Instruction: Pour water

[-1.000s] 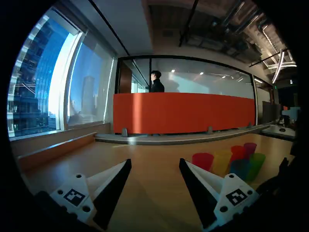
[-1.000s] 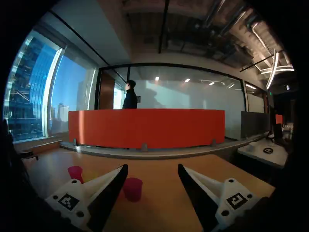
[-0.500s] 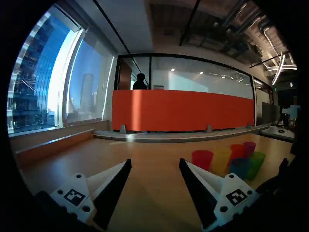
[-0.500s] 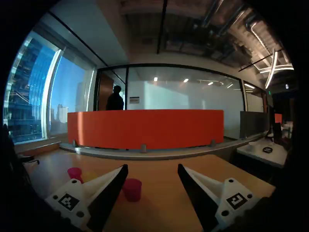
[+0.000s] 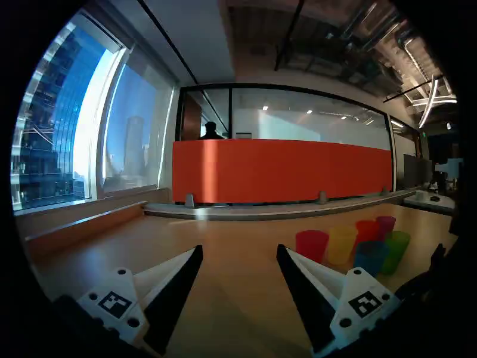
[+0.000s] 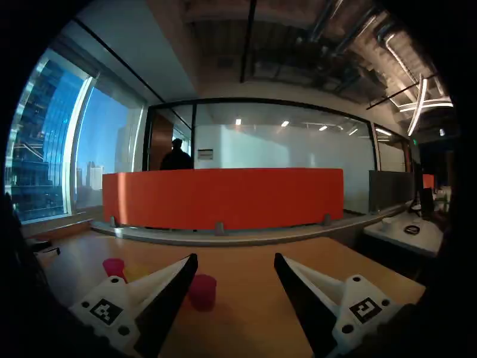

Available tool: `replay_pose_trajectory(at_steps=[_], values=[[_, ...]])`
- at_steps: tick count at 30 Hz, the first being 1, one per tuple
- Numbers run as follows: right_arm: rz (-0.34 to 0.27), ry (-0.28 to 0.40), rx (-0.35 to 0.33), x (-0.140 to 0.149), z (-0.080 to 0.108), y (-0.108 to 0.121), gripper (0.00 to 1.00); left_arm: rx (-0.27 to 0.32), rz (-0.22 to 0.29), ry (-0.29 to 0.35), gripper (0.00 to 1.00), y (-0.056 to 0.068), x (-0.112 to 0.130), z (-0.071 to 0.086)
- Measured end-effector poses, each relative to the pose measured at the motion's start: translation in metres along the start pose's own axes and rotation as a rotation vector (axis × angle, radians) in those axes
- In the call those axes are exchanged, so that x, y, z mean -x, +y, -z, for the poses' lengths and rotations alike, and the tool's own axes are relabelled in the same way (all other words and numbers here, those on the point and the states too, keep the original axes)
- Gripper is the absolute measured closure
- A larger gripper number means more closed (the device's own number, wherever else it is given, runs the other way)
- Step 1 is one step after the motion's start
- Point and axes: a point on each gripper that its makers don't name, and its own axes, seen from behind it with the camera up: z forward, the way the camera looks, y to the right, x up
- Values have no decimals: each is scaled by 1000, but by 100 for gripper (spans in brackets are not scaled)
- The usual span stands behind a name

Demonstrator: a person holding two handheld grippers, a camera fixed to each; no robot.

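Left gripper (image 5: 239, 248) spread wide, empty, over wooden table (image 5: 238, 313); right gripper (image 6: 235, 257) likewise wide, empty. Cluster of coloured cups (image 5: 343, 243) stands on table beyond left gripper's right finger; magenta cup (image 6: 203, 291) beside right gripper's left finger. Orange partition (image 5: 280, 170) beyond table's far edge.

Glossy wooden table (image 5: 238, 280), translucent plastic cups (image 5: 352, 247).

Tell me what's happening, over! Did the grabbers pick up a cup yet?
Left gripper, right gripper: jaws open, empty. Coloured cups bunched on the table, untouched. Nothing in the way of the cups.
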Motion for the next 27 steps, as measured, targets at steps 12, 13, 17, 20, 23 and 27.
replay_pose_trajectory(at_steps=[12, 13, 17, 20, 23, 27], values=[[-10, 2, 4, 2, 4, 5, 1, 2, -7, 0, 8, 0, 0, 2], [-10, 4, 3, 1, 4, 6, 1, 3, -6, 0, 8, 0, 0, 2], [-9, 13, 0, -1, 4, 7, 1, 3, -6, 0, 8, 0, 0, 2], [-1, 23, -11, -4, 5, 5, 1, 3, -7, 0, 8, 0, 0, 2], [21, 27, -17, -5, 4, 5, 1, 3, -7, 0, 8, 0, 0, 2], [60, 33, -12, -4, 3, 9, 1, 2, -7, 0, 8, 0, 0, 2]])
